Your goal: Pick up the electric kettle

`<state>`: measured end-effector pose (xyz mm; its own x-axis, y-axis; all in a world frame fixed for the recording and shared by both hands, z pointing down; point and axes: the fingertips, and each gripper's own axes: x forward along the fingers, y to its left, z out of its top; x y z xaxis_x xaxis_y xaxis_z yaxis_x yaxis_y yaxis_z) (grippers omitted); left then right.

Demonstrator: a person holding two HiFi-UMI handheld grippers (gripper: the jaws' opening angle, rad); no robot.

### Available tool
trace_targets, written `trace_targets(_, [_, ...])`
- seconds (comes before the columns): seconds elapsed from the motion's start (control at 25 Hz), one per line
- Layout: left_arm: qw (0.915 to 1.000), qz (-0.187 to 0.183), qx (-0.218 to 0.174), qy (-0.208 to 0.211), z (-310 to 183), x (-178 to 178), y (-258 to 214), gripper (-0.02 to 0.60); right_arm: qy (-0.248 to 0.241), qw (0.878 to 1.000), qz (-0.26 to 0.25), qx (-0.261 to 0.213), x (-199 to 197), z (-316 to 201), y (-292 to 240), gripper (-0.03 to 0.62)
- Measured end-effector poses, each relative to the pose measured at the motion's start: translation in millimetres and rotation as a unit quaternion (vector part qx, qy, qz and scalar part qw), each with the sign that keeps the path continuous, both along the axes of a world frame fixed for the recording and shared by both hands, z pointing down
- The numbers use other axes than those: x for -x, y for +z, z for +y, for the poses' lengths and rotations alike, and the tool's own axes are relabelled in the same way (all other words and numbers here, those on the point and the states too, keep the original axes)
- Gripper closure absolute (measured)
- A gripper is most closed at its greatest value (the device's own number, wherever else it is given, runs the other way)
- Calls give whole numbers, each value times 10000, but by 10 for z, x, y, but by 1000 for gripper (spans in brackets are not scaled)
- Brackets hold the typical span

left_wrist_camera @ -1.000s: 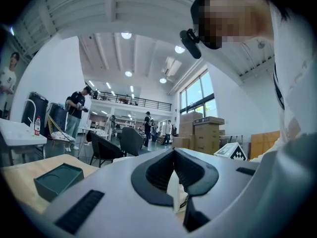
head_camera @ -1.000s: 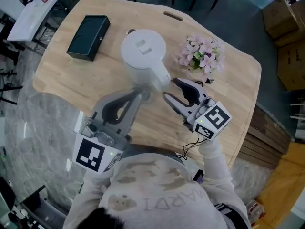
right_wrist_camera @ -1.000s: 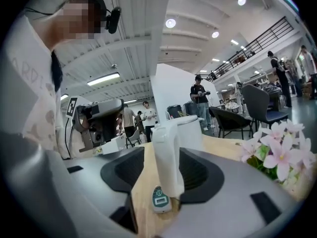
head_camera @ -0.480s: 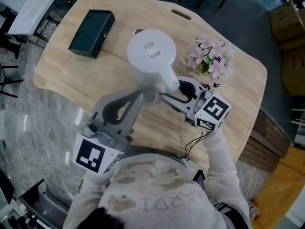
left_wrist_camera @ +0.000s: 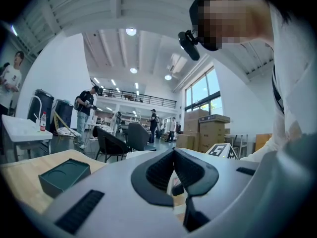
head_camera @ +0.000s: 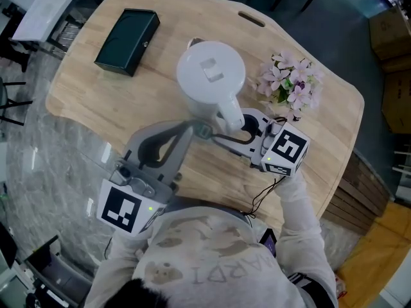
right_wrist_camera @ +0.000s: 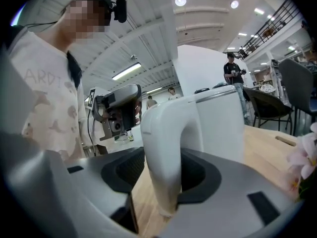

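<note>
White kettle (head_camera: 210,82), one; dark box (head_camera: 127,41), one.

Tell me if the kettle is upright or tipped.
Upright. The white plastic electric kettle shows its round top face-on from above, and the right gripper view shows its body vertical on the wooden table.

White electric kettle (head_camera: 210,82), with a cylindrical body and a flat closed lid, was upright at the middle of the wooden table (head_camera: 96,101). Its looped handle (right_wrist_camera: 166,148) pointed toward the person, between the jaws of the right hand-held gripper (head_camera: 234,126).
</note>
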<state>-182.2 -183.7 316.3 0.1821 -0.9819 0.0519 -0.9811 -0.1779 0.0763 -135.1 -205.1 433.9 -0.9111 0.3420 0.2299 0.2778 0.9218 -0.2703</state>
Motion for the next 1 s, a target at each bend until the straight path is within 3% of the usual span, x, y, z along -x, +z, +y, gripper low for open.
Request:
trace_targets(0.52, [10000,-6,51,-60,-34,88,54,574,-592,9982,-24,25,271,306,69,436])
trace_targets(1.0, [9999,5,63,-83,-55,106,71,574,-455,9985,-47,-291,399,345,77,482])
